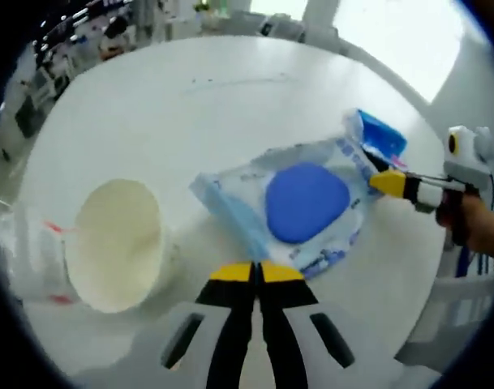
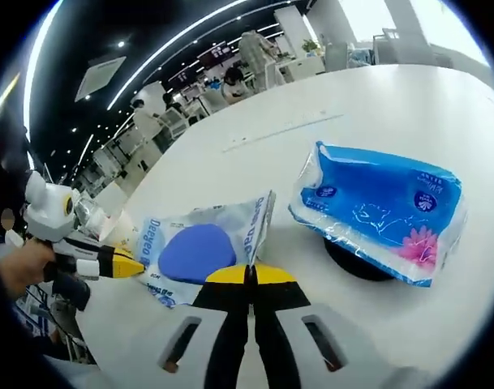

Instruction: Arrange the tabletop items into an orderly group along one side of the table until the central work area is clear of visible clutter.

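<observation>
Both my claws, left claw (image 1: 257, 274) and right claw (image 2: 248, 275), pinching opposite edges of the wipes pack (image 1: 299, 207) mid-desk (image 1: 190, 113); I should lift evenly, then slide it sideways beside the tissue pack (image 2: 380, 207).

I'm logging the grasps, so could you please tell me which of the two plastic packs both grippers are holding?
The pale wipes pack with the blue oval lid, pinched at opposite edges; the bright blue tissue pack lies untouched.

"Deeyeo" on wipes pack (image 2: 199, 241)
</observation>
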A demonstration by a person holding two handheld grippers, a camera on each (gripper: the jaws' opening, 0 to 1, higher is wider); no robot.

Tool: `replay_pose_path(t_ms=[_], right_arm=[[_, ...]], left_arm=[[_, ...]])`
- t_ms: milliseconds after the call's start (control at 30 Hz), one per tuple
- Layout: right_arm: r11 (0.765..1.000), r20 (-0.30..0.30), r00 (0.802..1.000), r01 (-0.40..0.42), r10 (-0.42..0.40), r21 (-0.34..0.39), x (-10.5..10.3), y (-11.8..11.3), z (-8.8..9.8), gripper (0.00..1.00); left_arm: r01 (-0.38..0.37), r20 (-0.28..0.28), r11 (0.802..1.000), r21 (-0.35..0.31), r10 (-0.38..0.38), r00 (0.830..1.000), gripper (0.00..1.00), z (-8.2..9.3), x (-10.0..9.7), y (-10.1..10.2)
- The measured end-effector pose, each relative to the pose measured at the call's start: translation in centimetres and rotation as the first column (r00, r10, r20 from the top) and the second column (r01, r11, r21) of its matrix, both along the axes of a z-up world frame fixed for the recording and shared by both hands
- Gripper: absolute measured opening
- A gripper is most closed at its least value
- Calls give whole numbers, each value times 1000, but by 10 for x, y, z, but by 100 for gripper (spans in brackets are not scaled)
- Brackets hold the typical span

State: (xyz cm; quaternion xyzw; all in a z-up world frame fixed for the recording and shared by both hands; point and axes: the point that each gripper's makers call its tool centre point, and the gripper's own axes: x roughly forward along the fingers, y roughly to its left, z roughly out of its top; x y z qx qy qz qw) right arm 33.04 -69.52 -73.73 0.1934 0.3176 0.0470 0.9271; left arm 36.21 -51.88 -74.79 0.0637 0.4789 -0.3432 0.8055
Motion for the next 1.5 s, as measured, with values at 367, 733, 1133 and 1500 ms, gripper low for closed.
replay_pose_path(t_ms=[367, 733, 1133, 1500], right_arm=[[1000, 10, 1000, -23, 23, -14, 4, 1, -3, 0], [997, 15, 999, -44, 45, -59, 10, 1, -6, 0], [996, 15, 999, -40, 41, -83, 8, -5, -10, 0], [991, 15, 998, -55, 57, -119, 4, -5, -11, 1]], left_arm=[[-160, -27, 981, -111, 158, 987, 0, -3, 5, 7], [-216, -7, 966, -140, 218, 976, 0, -12, 10, 12], [-230, -24, 961, -151, 229, 973, 0, -14, 9, 10], [-227, -32, 962, -151, 225, 974, 1, -15, 6, 12]])
